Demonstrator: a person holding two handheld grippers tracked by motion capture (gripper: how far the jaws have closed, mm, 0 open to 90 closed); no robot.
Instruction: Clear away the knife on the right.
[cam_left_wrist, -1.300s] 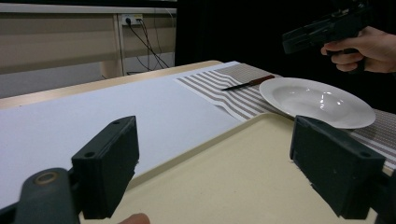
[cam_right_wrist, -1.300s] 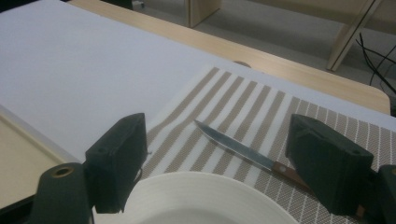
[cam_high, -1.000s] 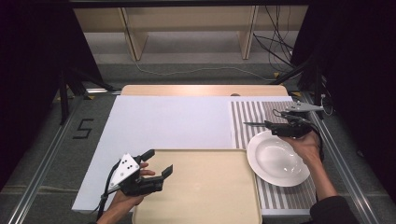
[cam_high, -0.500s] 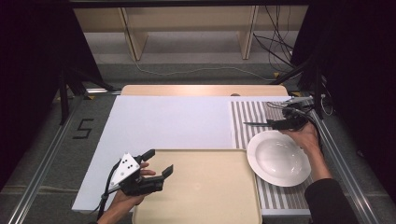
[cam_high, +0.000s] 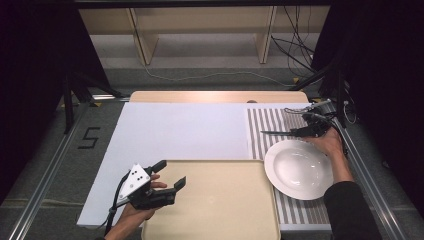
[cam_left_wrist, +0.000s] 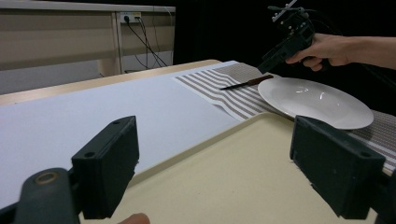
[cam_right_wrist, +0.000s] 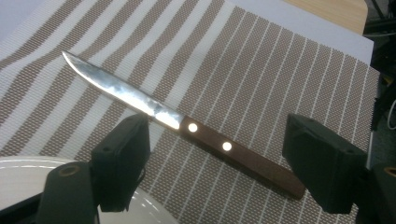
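Note:
A knife with a brown riveted handle lies on the striped placemat, blade pointing left in the high view. My right gripper hovers open just over the handle, one jaw on each side and neither touching it. In the high view the right gripper is just beyond the far rim of the white plate. My left gripper stands open over the near left corner of the beige tray, nothing between its fingers.
The plate rests on the placemat beside the tray's right edge. A white sheet covers the table's middle and left. Metal rails run along both table sides, and shelving and cables stand beyond the far edge.
My right gripper has moved off the plate's far rim and come down over the knife. The left gripper has stayed where it was.

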